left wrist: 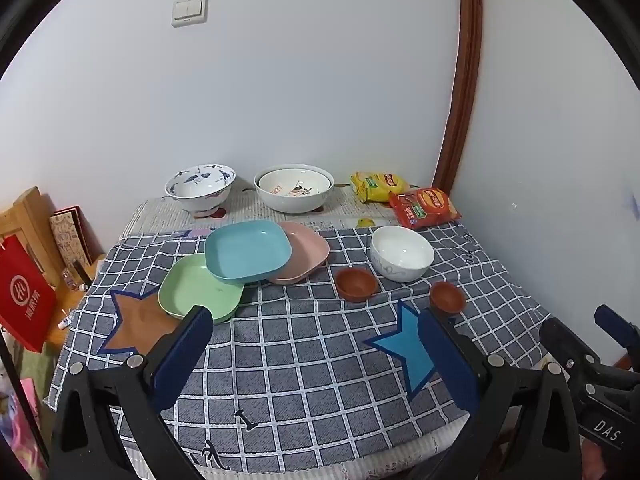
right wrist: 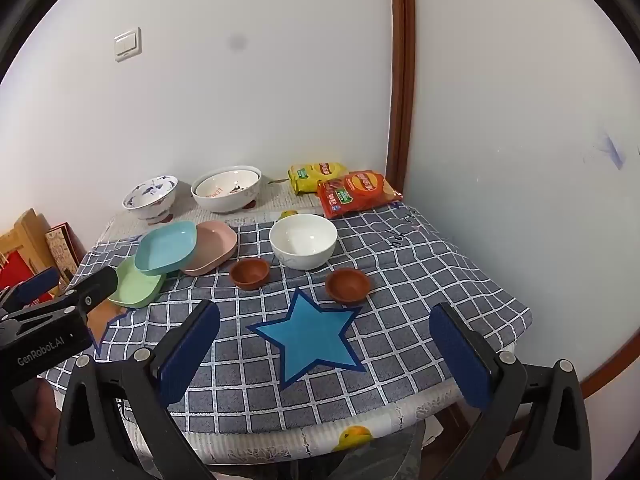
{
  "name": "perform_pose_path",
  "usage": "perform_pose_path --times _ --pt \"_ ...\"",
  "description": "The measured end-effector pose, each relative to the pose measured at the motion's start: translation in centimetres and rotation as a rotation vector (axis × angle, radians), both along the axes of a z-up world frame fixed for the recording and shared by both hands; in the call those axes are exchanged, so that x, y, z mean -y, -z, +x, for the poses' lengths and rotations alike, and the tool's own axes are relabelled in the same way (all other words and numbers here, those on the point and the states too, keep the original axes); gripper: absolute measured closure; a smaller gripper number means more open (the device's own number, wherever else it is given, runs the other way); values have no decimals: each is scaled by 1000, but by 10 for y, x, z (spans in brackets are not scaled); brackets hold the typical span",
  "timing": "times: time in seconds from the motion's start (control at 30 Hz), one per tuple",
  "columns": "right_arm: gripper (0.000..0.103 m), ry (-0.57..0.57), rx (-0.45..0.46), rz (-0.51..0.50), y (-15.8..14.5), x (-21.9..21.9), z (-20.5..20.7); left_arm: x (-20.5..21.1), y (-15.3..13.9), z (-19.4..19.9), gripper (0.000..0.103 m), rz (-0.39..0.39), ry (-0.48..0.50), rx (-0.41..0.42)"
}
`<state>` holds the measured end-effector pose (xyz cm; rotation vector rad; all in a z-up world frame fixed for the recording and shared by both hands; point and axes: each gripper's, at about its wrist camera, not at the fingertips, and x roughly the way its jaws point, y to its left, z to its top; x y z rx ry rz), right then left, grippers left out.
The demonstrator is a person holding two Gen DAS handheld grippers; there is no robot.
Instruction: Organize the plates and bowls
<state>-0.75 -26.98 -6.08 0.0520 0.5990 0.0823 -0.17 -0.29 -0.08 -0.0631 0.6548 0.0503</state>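
Left gripper (left wrist: 316,344), right gripper (right wrist: 324,344) jaws wide apart, empty, over counter (right wrist: 400,344); blue plate (left wrist: 248,250) overlaps green plate (left wrist: 192,290), pink plate (left wrist: 308,252).

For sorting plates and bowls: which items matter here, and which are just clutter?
Job items:
green plate
blue plate
pink plate
white bowl
two small brown bowls
patterned bowl
nested bowls

Lying about:
yellow packet
red packet
red bag

Snack packets (left wrist: 404,198), checked cloth (left wrist: 304,344), light switch (left wrist: 190,10)
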Motion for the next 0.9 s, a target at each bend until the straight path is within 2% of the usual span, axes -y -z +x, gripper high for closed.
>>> perform_pose_path --times 0.43,0.9 --pt "0 -4 -9 6 -7 -2 -2 2 -1 0 0 -3 25 -2" --pt "0 -12 -2 4 -1 -1 -7 2 0 -4 0 0 21 3"
